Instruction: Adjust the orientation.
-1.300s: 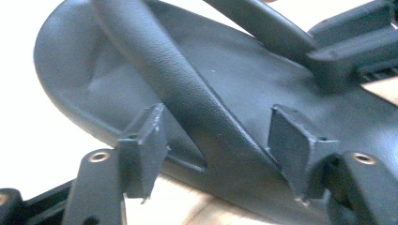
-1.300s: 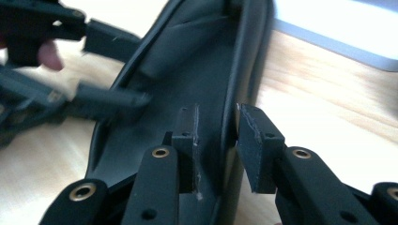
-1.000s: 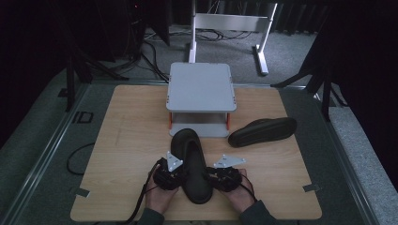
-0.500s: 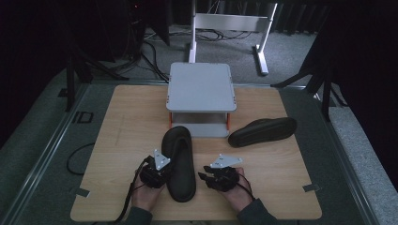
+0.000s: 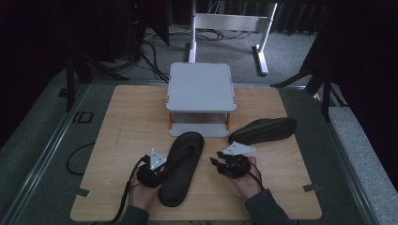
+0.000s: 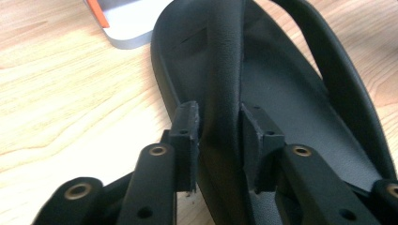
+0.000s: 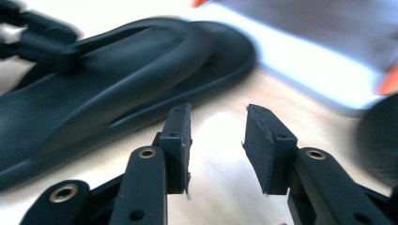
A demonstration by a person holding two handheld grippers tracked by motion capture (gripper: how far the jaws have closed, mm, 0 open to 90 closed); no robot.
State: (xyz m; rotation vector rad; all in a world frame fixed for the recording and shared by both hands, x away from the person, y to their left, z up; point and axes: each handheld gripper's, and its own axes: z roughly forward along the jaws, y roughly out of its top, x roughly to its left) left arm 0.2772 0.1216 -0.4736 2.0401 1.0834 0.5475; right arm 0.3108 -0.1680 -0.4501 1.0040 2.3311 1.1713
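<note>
Sandal (image 5: 182,168) lies sole-down on the desk (image 5: 122,140), lower centre of the high frame, toe toward the grey rack (image 5: 201,89) and heel toward the person. Left gripper (image 5: 157,174) has its fingers (image 6: 187,136) clamped on the strap (image 6: 225,70); in the left gripper view both pads press the strap from either side, right where it rises off the footbed. My read: the strap is the only thin, raised part that fits between the fingers, so it's the natural handle for lifting or steering the sandal.

Right gripper (image 5: 217,165) sits just right of the sandal, lower centre-right in the high frame, not touching it. Its fingers (image 7: 178,140) stand at a moderate gap with nothing between them, bare wood behind; they have just been opening. Looks like it has let go and the left is carrying the job alone.

Second sandal (image 5: 263,131) rests sole-up at the rack's right, well apart from both grippers. Rack has an open lower shelf with orange posts (image 5: 170,122); the toe of the held sandal points at that opening, so I'd guess that's where the pair is going.

Writing: no brand or label readable on sandals or rack. A mark resembling "ID" (image 5: 83,116) shows on the mat left of the desk; too small to be sure.
</note>
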